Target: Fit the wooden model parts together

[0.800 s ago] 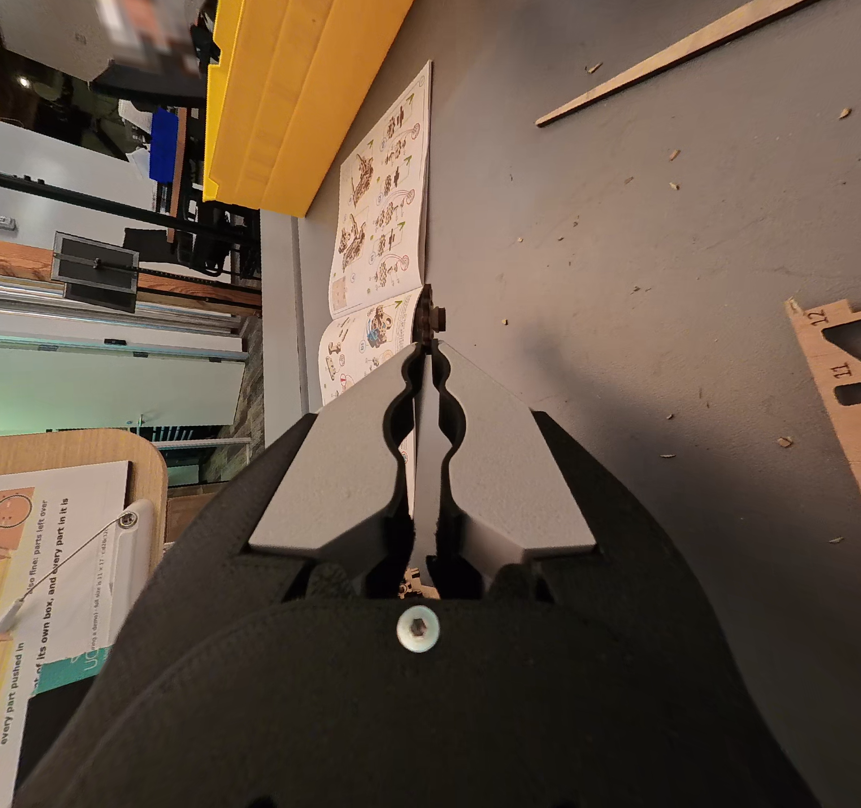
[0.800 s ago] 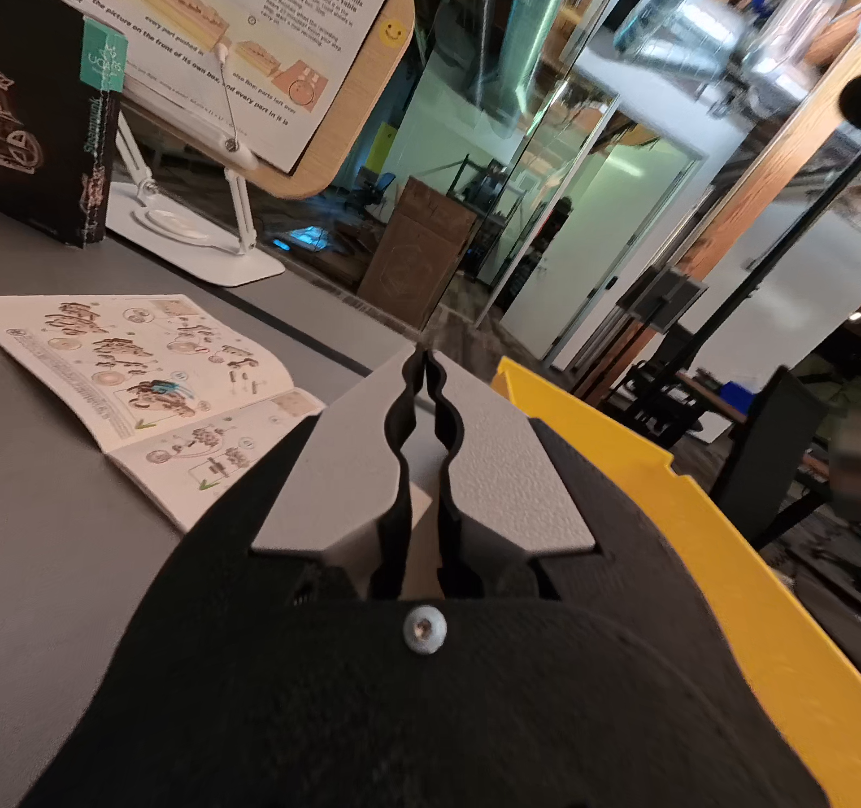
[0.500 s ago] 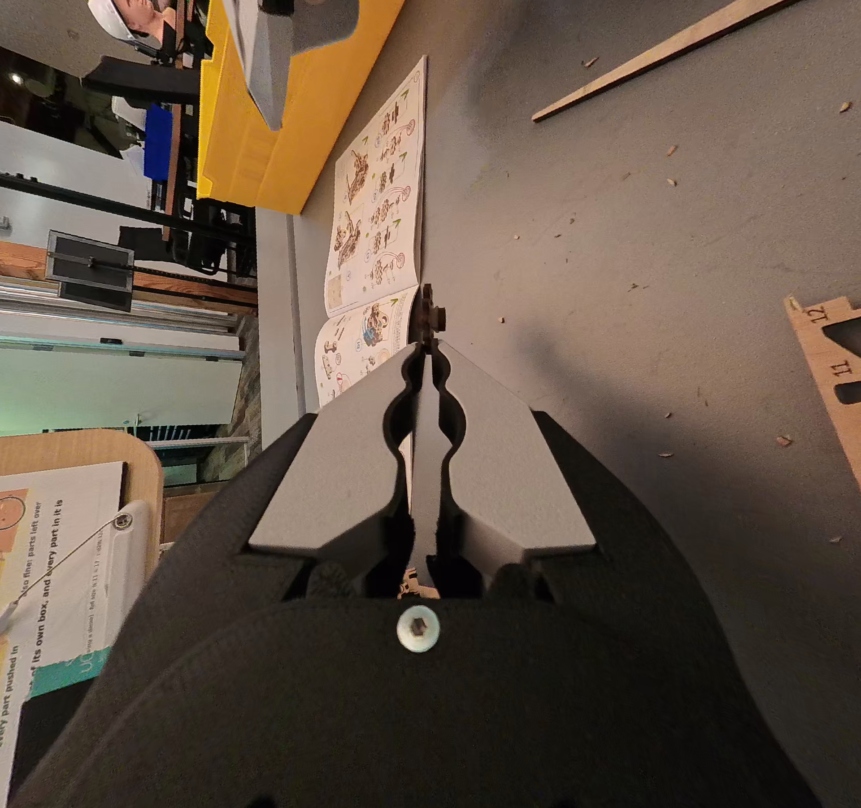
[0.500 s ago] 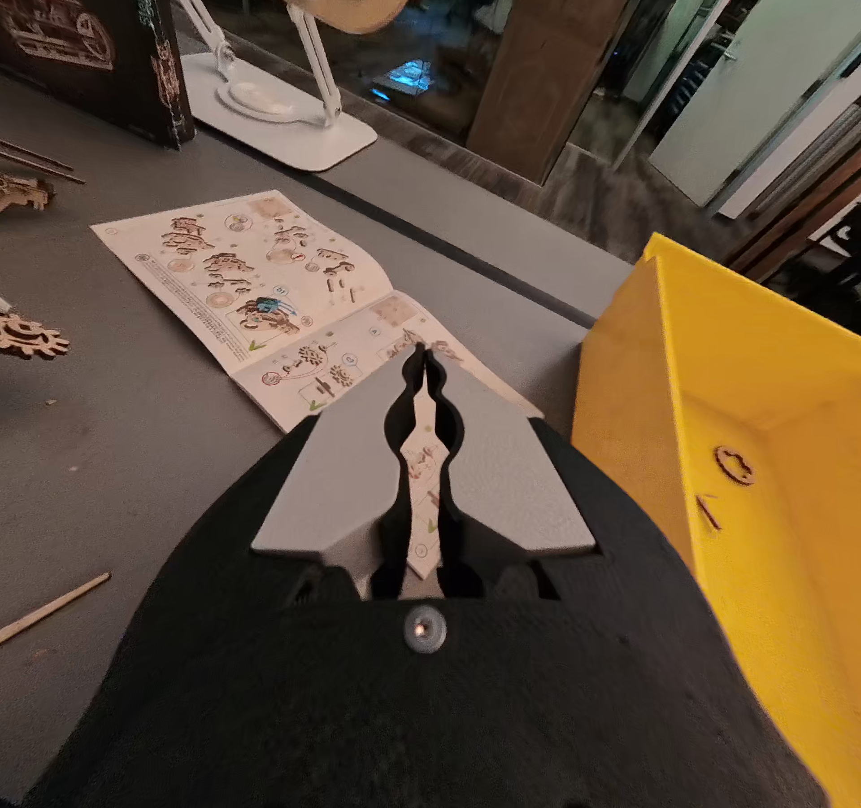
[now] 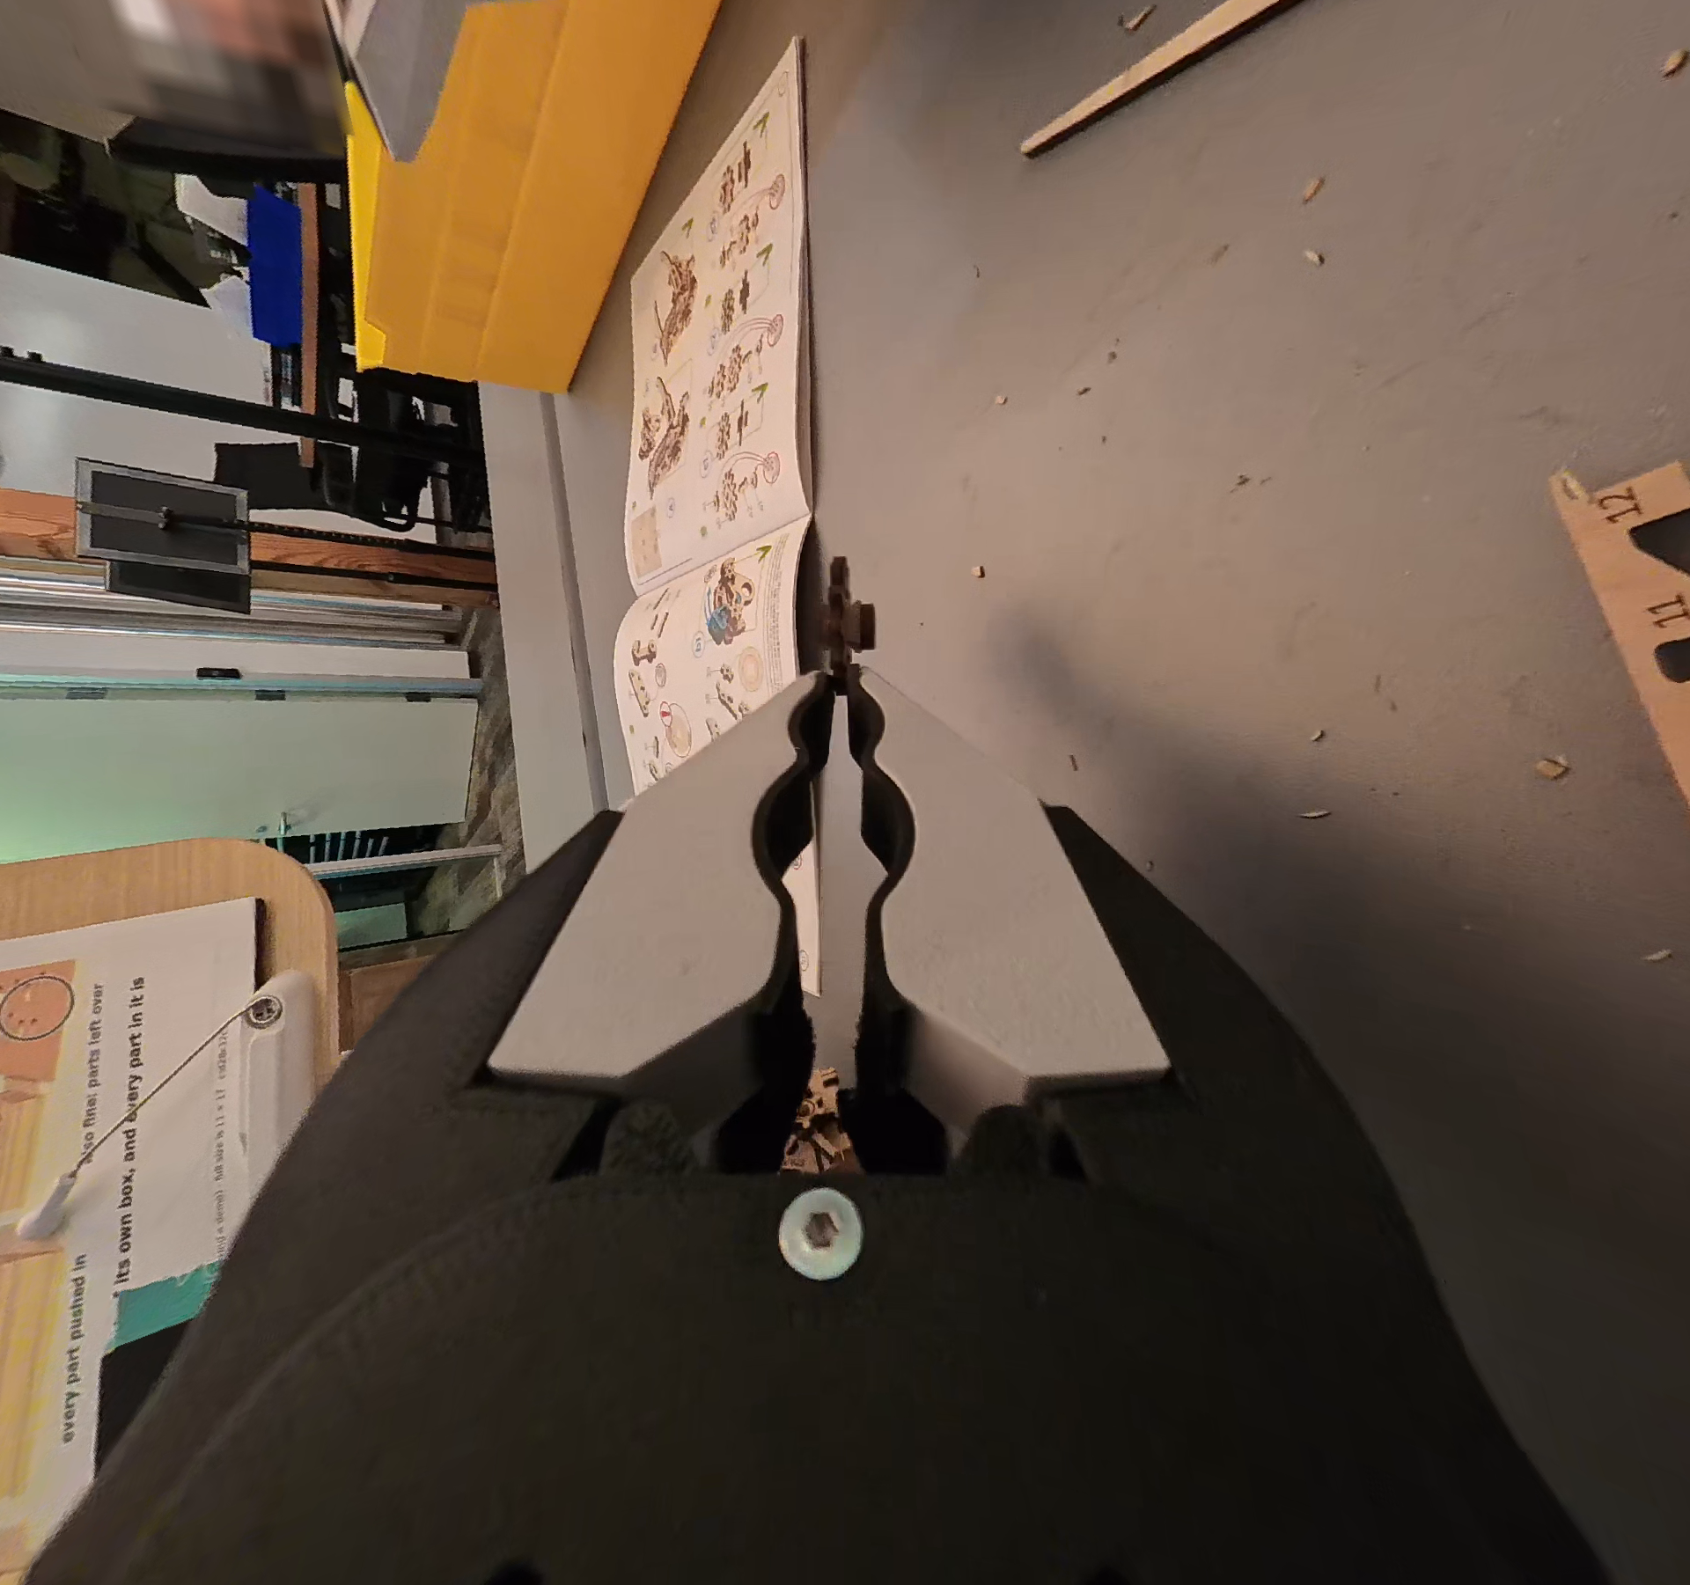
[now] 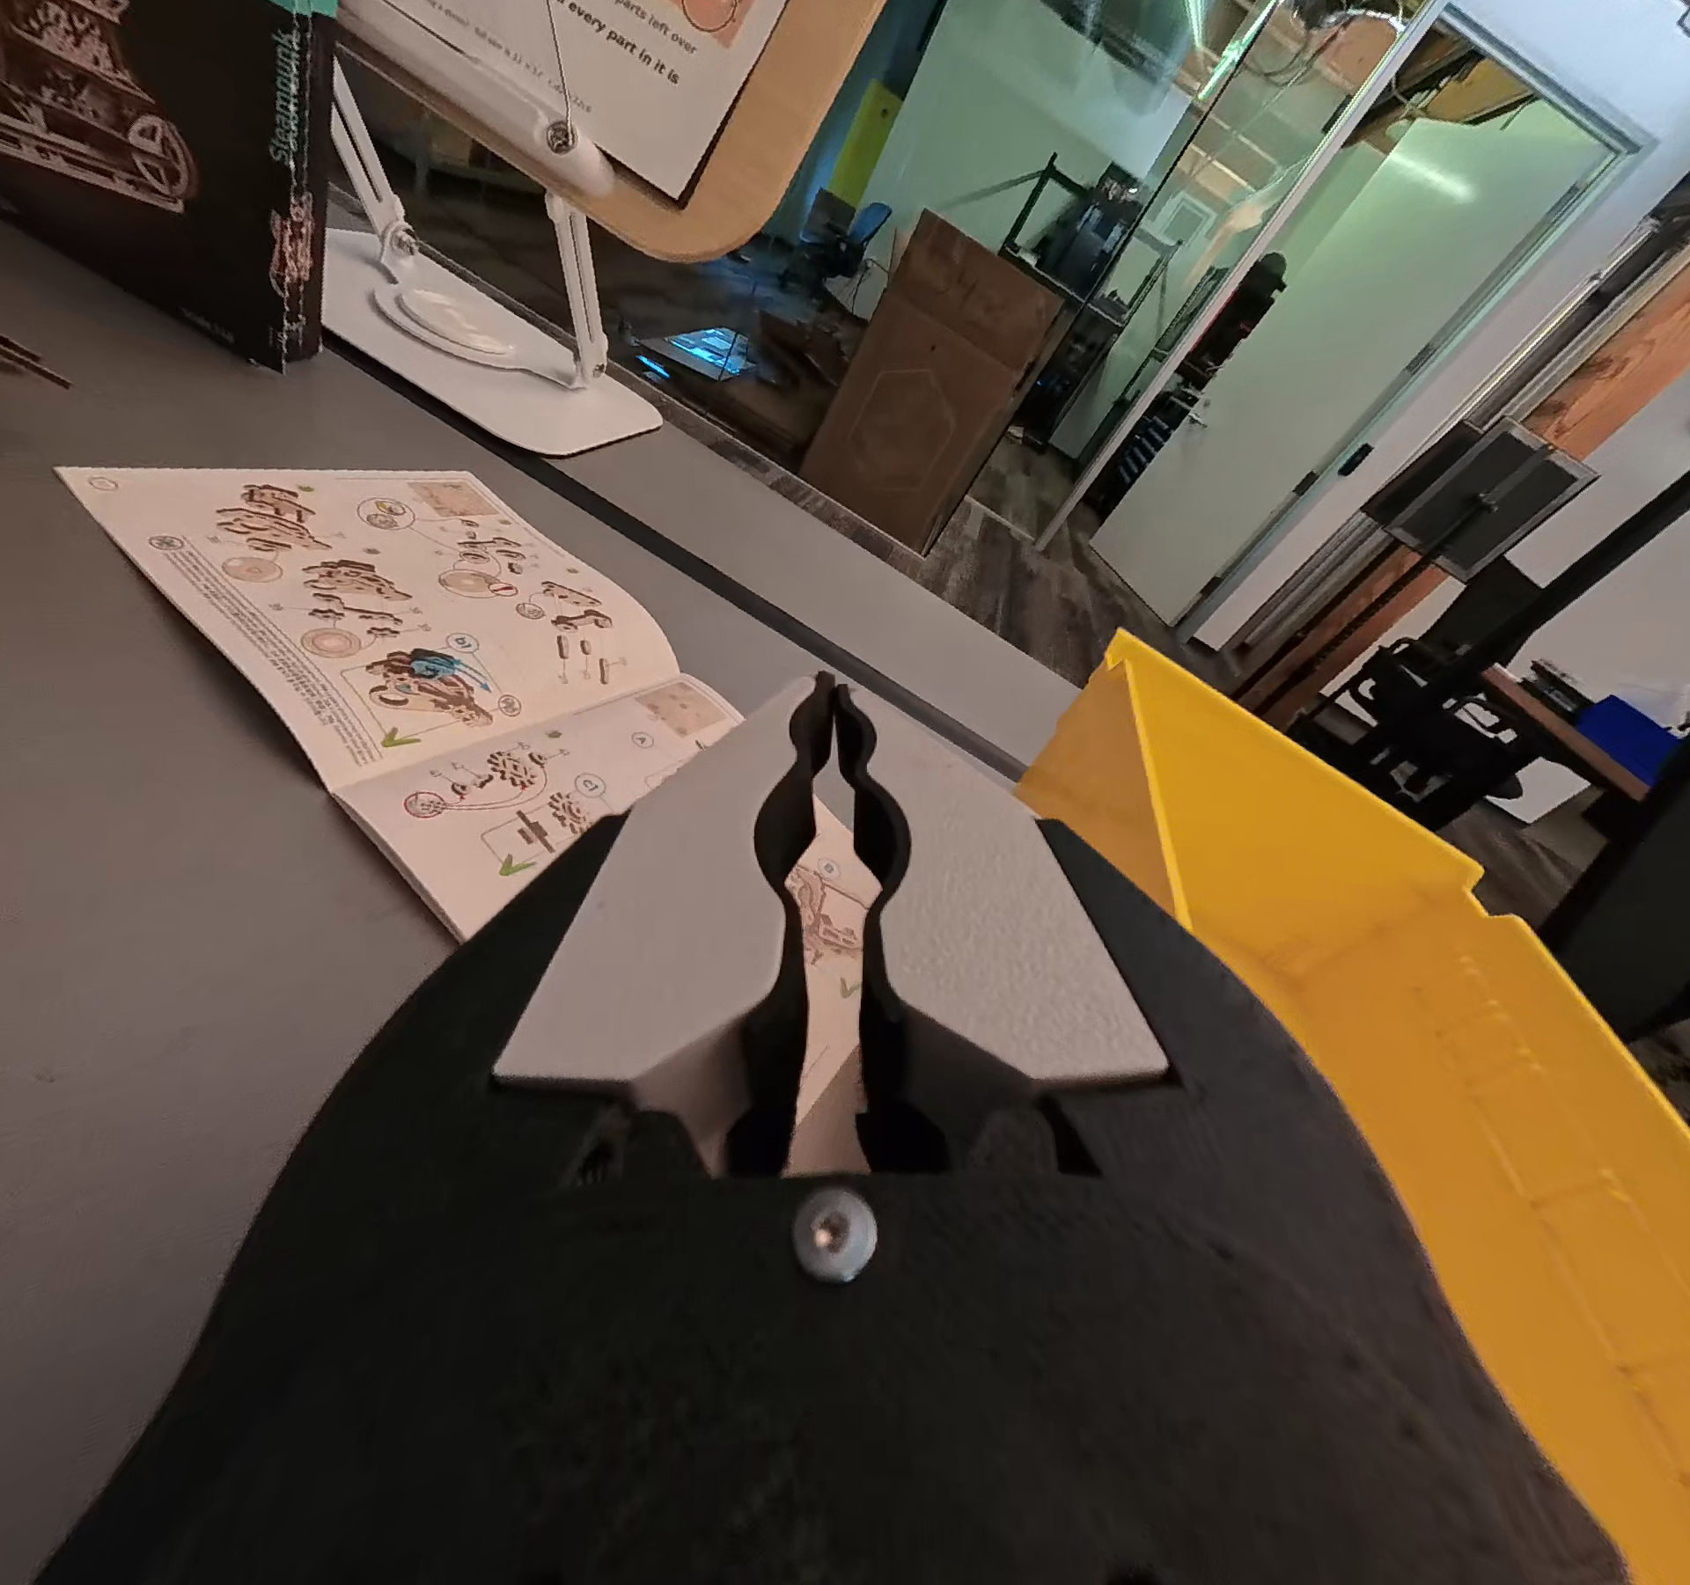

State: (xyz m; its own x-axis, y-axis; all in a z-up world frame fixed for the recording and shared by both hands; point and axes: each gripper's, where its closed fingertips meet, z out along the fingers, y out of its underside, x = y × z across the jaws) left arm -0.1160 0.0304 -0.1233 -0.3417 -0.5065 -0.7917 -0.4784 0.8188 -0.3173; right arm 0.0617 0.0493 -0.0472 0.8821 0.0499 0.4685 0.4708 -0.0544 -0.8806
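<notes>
In the left wrist view, the left gripper point(image 5: 839, 689) is pinching a small dark wooden gear piece point(image 5: 847, 622) at its tips, the jaws nearly closed around it, holding it above the grey table point(image 5: 1235, 352). Just beyond the piece an open instruction booklet point(image 5: 722, 407) is lying flat, showing printed assembly diagrams. A yellow bin point(image 5: 512, 170) is sitting past the booklet, and the other gripper point(image 5: 430, 14) is showing blurred above it. A thin wooden strip point(image 5: 1225, 23) is lying well apart, and a laser-cut wooden sheet point(image 5: 1637, 590) bearing engraved part numbers is sticking in at the frame's edge. Wood chips are lying scattered over the table. A printed notice sheet point(image 5: 110, 1130) is standing on a wooden-edged board at the side.

In the right wrist view, the right gripper point(image 6: 832, 700) is hanging over the booklet point(image 6: 384, 627) with its tips closed together and nothing showing between them. The bin point(image 6: 1326, 947) is standing just beside it. A dark kit box point(image 6: 155, 124) carrying printed artwork and lettering is standing upright at the table's far side, next to a white stand point(image 6: 512, 352) that is propping up the notice board point(image 6: 640, 14).
</notes>
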